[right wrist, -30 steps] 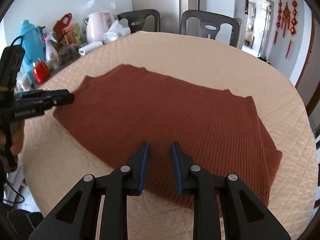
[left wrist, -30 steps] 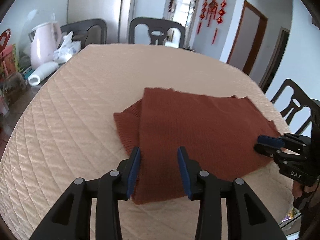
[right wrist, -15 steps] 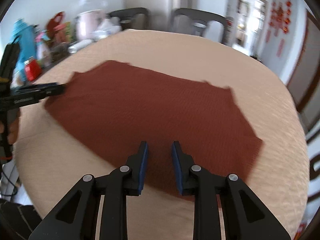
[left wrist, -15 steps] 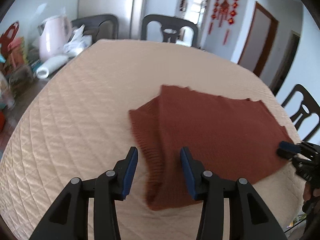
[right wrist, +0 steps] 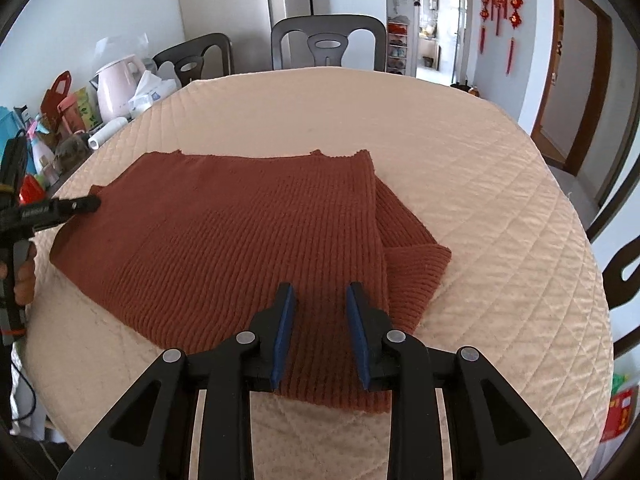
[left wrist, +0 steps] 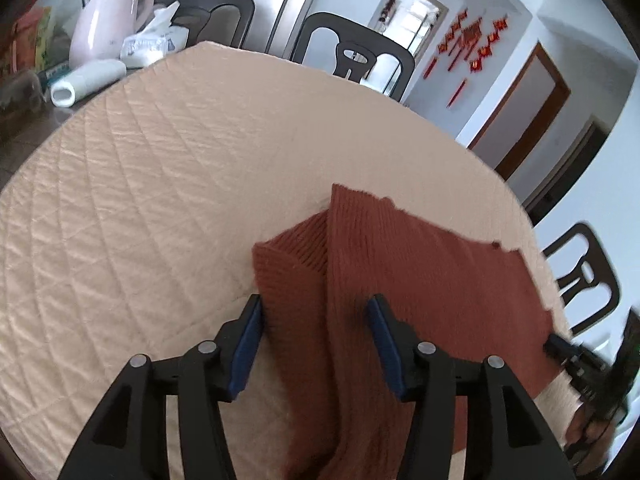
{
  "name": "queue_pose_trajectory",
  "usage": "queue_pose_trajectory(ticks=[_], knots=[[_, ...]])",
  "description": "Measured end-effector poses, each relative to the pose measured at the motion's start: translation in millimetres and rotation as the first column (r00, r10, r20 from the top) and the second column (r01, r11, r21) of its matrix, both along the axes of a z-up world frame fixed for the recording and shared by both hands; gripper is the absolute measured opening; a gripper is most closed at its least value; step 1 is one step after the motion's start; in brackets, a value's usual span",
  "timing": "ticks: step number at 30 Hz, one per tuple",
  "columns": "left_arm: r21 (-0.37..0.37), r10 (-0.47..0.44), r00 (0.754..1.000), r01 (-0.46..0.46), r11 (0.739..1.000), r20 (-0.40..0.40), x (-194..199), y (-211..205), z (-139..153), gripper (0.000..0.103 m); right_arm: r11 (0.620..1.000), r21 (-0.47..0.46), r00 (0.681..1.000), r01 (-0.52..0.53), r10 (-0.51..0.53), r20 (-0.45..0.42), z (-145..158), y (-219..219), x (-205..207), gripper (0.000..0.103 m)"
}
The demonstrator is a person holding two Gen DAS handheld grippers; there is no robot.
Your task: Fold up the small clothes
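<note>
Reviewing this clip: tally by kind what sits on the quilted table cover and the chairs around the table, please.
Brown knitted garment: 1
Chairs: 3
Total: 4

A: Where is open room seen?
B: Bare quilted table cover [right wrist: 460, 128] is seen beyond and right of the rust sweater [right wrist: 240, 240].

A: Obstacles?
B: The far-left table edge is crowded: pink kettle [right wrist: 116, 88], tissue pack [right wrist: 150, 94], white roll [right wrist: 108, 134]. Chairs [right wrist: 328, 42] are set close round the rim.
</note>
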State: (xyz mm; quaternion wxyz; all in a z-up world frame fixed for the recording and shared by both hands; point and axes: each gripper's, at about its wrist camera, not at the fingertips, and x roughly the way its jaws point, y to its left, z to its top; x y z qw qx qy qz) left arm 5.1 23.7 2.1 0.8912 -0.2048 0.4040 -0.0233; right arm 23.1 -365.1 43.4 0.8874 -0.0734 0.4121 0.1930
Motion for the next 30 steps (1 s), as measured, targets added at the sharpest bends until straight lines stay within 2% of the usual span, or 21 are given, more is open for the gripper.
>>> queue_pose_trajectory(ticks=[2,5,9,15,17,21,22,30], knots=[[-0.045,-0.023,1.000,0.023,0.999,0.006,-3,-3,-1,0.055,1.000,0.010,1.000,0.003,-0.003,-0.002,0,-1,0,0.028],[-0.068,-0.047,0.999,0.048,0.997,0.015,-13,-7,-3,0.055,1.000,0.023,1.000,0.000,0.000,-0.005,0,-3,-2,0.028],[-0.133,-0.065,0.998,0.066,0.989,0.013,-26,-5,-2,0.055,1.000,0.022,1.000,-0.009,0.009,-0.005,0,-1,-2,0.028],[-0.111,-0.080,0.997,0.081,0.991,0.013,-21,-9,-3,0.055,0.999,0.035,0.999,-0.032,0.032,-0.004,0,6,0,0.028],[-0.116,-0.085,0.996,0.086,0.990,0.010,-17,-11,-3,0.046,0.999,0.034,0.999,-0.038,0.038,-0.004,0,8,-1,0.028],[-0.109,-0.097,0.995,0.099,0.989,0.023,-16,-10,5,0.022,0.998,0.037,0.999,-0.045,0.045,-0.001,2,9,-4,0.028],[-0.109,-0.102,0.994,0.105,0.988,0.033,-17,-10,8,0.019,0.998,0.039,0.999,-0.043,0.043,0.001,3,8,-5,0.028],[-0.119,-0.196,0.971,0.212,0.970,0.135,-9,-39,49,0.017,0.997,0.063,0.999,-0.043,0.042,0.013,7,5,-7,0.028]])
